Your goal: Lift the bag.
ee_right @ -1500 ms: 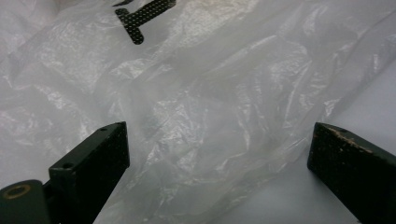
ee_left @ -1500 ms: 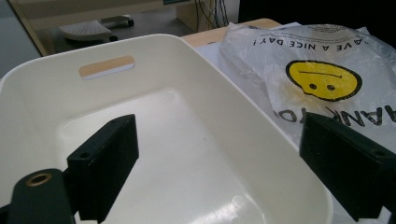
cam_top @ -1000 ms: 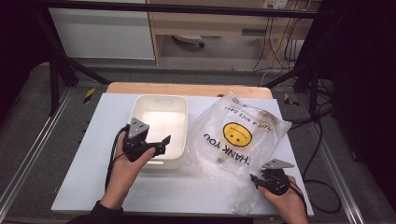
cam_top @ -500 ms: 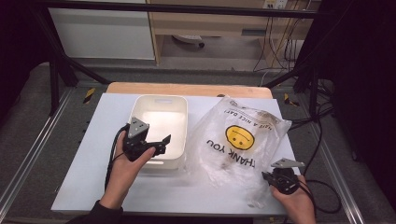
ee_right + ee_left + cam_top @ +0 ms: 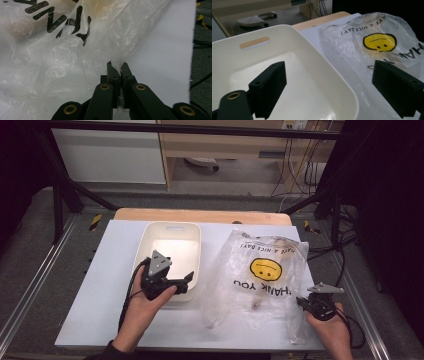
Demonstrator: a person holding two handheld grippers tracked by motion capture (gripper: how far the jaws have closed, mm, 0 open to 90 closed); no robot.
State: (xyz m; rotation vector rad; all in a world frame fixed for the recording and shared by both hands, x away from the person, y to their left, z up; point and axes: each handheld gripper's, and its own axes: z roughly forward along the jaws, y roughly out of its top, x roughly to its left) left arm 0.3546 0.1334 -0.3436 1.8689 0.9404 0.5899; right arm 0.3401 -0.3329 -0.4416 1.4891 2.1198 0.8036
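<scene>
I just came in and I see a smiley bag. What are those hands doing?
A person is working at a white table with a claw in each hand. The right claw is shut on the edge of the clear plastic bag, the one with the yellow smiley face, pinching a bit of the plastic. The left claw is open and sits at the near rim of the empty white tub beside the bag, holding nothing. Something pale lies inside the bag, too blurry to name.
</scene>
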